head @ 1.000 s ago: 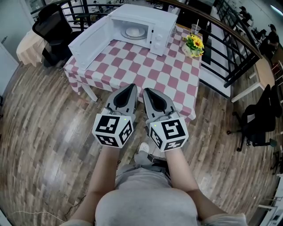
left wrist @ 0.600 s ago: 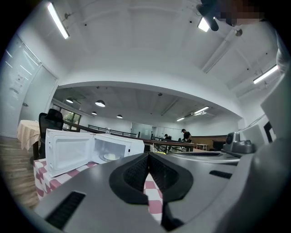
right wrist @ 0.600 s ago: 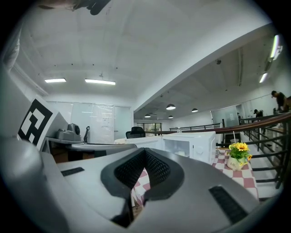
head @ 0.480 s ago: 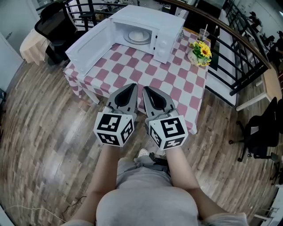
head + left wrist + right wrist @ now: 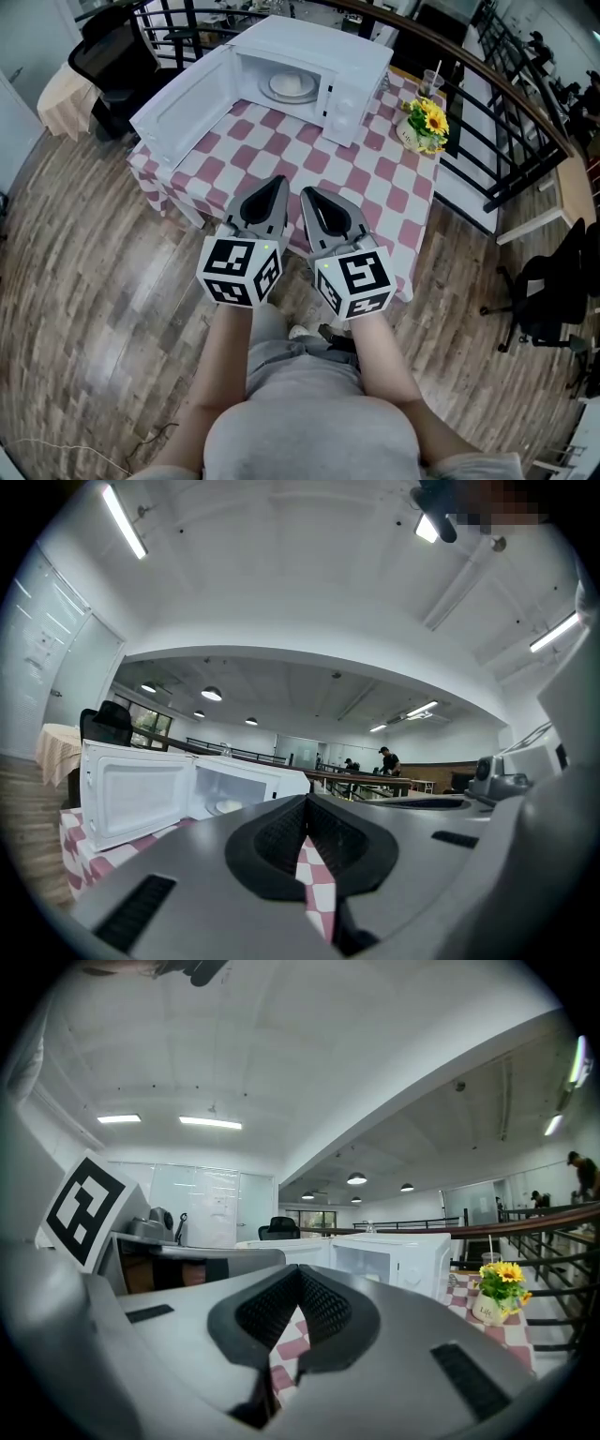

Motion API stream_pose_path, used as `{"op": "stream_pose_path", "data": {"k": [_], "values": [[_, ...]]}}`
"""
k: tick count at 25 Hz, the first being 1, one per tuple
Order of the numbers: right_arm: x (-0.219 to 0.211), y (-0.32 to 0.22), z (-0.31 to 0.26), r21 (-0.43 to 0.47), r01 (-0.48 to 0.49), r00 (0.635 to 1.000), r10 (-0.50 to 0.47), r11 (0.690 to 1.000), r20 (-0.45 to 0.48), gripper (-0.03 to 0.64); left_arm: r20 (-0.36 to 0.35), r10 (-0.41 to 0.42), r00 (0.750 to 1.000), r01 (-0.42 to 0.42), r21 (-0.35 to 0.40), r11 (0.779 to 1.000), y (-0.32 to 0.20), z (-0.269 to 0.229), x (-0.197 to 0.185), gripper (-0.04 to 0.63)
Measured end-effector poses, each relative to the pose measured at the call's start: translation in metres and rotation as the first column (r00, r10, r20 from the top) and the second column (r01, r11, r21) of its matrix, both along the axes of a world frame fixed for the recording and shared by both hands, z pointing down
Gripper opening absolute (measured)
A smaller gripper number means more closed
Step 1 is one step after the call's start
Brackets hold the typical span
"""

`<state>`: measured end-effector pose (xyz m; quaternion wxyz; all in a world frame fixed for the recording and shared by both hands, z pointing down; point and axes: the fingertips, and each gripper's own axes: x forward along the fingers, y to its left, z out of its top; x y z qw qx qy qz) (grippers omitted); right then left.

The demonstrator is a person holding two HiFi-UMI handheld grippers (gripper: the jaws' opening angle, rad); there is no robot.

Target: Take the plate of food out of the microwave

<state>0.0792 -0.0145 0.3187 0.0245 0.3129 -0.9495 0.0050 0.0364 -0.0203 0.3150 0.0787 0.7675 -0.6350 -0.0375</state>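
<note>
A white microwave (image 5: pixel 314 56) stands at the far end of a table with a red-and-white checked cloth (image 5: pixel 309 159). Its door (image 5: pixel 183 103) hangs open to the left. Inside, a white plate of food (image 5: pixel 289 86) rests on the turntable. My left gripper (image 5: pixel 278 183) and right gripper (image 5: pixel 307 192) are held side by side above the table's near edge, both shut and empty, well short of the microwave. The left gripper view shows the left gripper (image 5: pixel 305 799) pointing toward the open microwave (image 5: pixel 234 794) with the plate (image 5: pixel 228 806) faintly visible. Beyond the right gripper (image 5: pixel 300 1269) is the microwave (image 5: pixel 394 1260).
A pot of yellow flowers (image 5: pixel 424 120) and a cup with a straw (image 5: pixel 430 79) sit on the table's right side. A black railing (image 5: pixel 506 122) runs behind and to the right. Office chairs stand at the far left (image 5: pixel 117 52) and the right (image 5: pixel 553 291). The floor is wood.
The table and microwave have shifted slightly in the head view as the person moved in. Both grippers stay shut and side by side.
</note>
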Motion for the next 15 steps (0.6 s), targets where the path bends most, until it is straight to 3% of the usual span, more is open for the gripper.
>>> {"op": "stream_pose_path", "data": {"k": [15], "values": [[-0.045,-0.061,0.004,0.031,-0.039,0.998,0.041,0.999,-0.048,0.021,-0.022,0.078,0.997,-0.079,-0.038,0.996,-0.078,0.010,-0.044,0.002]]}}
